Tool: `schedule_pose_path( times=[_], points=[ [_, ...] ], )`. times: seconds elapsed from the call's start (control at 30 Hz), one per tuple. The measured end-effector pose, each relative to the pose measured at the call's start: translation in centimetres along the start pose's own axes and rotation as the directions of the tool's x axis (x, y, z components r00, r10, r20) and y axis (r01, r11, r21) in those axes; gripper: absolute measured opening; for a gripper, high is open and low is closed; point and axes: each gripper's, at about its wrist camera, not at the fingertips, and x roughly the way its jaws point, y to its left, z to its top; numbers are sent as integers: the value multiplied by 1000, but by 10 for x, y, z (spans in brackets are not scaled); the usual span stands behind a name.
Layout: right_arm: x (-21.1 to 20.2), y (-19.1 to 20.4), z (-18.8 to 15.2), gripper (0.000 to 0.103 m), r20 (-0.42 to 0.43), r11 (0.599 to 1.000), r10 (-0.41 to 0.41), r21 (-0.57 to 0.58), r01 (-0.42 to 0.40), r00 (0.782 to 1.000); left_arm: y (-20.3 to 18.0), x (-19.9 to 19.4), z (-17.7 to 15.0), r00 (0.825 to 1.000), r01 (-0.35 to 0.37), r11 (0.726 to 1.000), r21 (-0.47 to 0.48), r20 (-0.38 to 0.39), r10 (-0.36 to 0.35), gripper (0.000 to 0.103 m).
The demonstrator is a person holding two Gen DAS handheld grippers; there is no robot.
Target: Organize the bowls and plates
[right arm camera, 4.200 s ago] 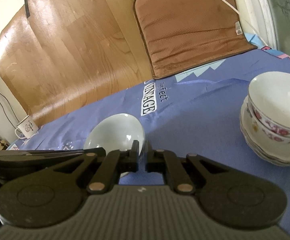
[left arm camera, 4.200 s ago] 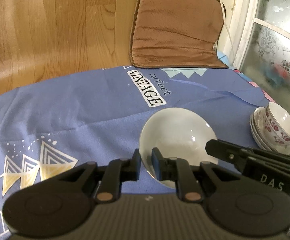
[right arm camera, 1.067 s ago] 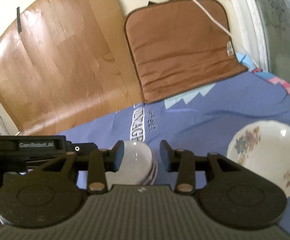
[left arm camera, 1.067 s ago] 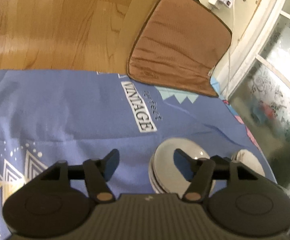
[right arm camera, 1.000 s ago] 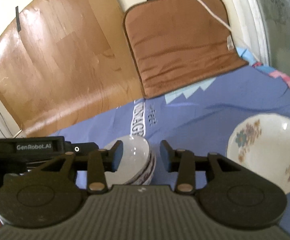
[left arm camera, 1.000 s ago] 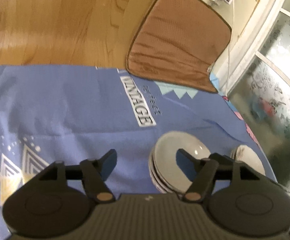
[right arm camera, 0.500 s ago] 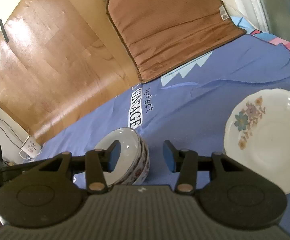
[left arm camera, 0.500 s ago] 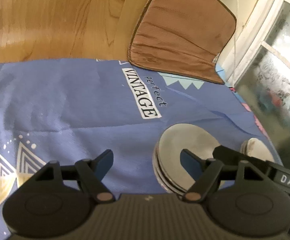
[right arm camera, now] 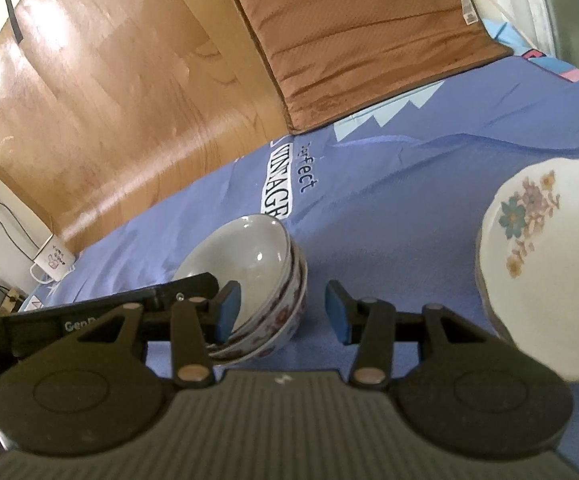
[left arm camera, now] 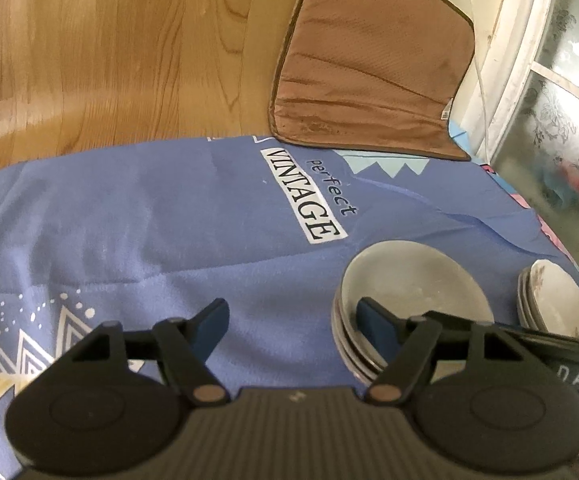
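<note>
While the left gripper [left arm camera: 291,316] points down at the blue cloth [left arm camera: 129,220], its jaws stand wide apart with nothing between them, though they have just closed a little. Its right finger [left arm camera: 373,320] sits in front of the stack of bowls [left arm camera: 409,280]. Some plates [left arm camera: 557,300] lie to the right.

From the right wrist, the right gripper [right arm camera: 281,310] is partly open and empty. The bowls are stacked just past its left finger [right arm camera: 227,312], and the flowered plates sit at the right edge.
</note>
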Motion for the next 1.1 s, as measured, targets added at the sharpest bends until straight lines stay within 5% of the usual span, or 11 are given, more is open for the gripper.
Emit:
schedule_pose_path(
  times=[0.37,0.83,1.1],
  points=[
    [9,-7,-1,50,-52,997,47,72,-43,998,0,0,-1,999,-14,1000,8,35,13,77],
    [2,-10,1,49,-33,996,46,80,-43,998,2,8,-5,998,63,998,-20,-27,-63,76],
    [3,-10,0,40,-20,994,60,90,-58,998,1,8,-5,998,59,998,-16,-26,-60,77]
  ],
)
